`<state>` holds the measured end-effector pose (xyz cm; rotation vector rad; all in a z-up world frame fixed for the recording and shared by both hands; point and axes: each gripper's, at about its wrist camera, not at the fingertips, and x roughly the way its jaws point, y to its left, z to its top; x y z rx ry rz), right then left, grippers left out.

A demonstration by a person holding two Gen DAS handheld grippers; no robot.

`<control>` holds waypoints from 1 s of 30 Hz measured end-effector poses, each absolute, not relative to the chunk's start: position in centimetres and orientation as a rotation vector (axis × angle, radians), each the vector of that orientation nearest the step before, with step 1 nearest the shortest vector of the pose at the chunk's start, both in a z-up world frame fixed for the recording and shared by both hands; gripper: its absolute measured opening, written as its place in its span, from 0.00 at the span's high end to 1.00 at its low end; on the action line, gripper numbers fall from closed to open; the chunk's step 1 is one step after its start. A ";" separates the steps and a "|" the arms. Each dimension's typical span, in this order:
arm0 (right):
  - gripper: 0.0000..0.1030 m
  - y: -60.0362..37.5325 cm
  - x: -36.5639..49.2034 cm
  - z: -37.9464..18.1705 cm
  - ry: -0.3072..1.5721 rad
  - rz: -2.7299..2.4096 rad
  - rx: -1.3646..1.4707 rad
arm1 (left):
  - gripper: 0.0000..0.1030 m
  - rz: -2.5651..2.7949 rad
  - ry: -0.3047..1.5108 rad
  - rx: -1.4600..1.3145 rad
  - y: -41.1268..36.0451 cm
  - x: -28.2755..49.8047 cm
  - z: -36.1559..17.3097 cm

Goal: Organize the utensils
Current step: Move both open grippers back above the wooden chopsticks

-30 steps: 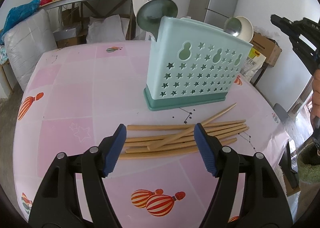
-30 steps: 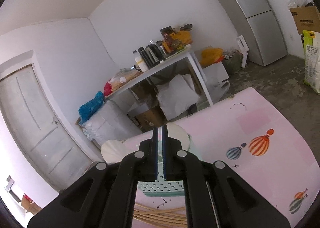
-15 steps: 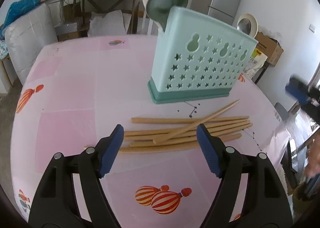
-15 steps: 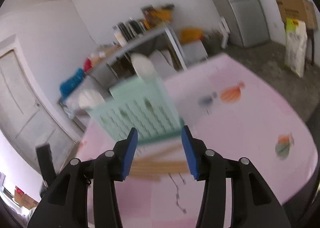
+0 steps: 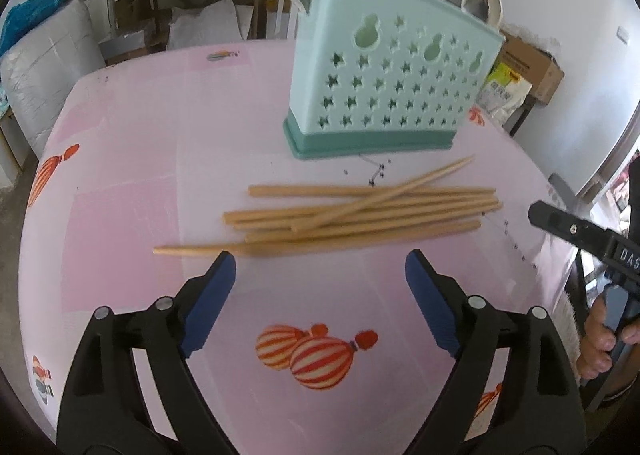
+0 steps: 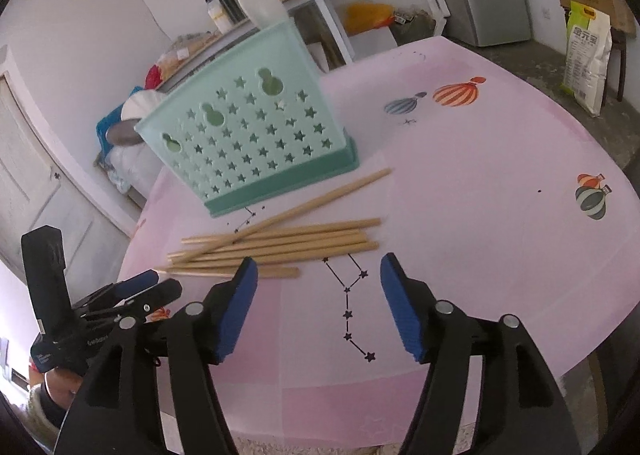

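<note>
Through the left wrist I see my left gripper [image 5: 318,269] jaws opening wide, empty, just short of the chopsticks [image 5: 360,215] heaped before the mint utensil holder [image 5: 394,91]. Right wrist: my right gripper [image 6: 318,275] jaws opening, empty, beside the pile's end on the pink table [image 6: 500,183].

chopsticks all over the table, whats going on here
A person is sorting utensils with a gripper in each hand. A loose pile of wooden chopsticks lies on the pink table in front of the mint utensil holder, which already has ladles in it. The left gripper and right gripper hover just short of the pile, jaws opening, nothing between them.
</note>
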<state>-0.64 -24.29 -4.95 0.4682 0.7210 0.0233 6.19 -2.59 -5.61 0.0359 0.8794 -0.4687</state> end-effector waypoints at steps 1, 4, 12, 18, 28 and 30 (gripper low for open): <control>0.37 -24.3 -0.6 -5.1 0.727 0.025 0.471 | 0.19 -0.466 0.887 0.046 -2.7 6.1 -5.8; 0.33 -24.4 -0.5 -5.6 0.745 0.021 0.490 | 0.16 -0.447 0.864 0.142 -3.7 5.3 -6.3; 0.19 -24.8 -0.4 -6.5 0.746 0.024 0.513 | 0.08 -0.406 0.865 0.211 -4.8 5.1 -6.8; 0.15 -24.6 -0.4 -6.5 0.736 0.039 0.509 | 0.07 -0.392 0.873 0.215 -5.0 5.1 -6.8; 0.12 -24.6 -0.4 -6.6 0.724 0.060 0.503 | 0.07 -0.421 0.902 0.231 -4.9 5.7 -6.6; 0.12 -24.7 -0.4 -6.6 0.722 0.064 0.504 | 0.07 -0.428 0.907 0.236 -4.9 5.8 -6.6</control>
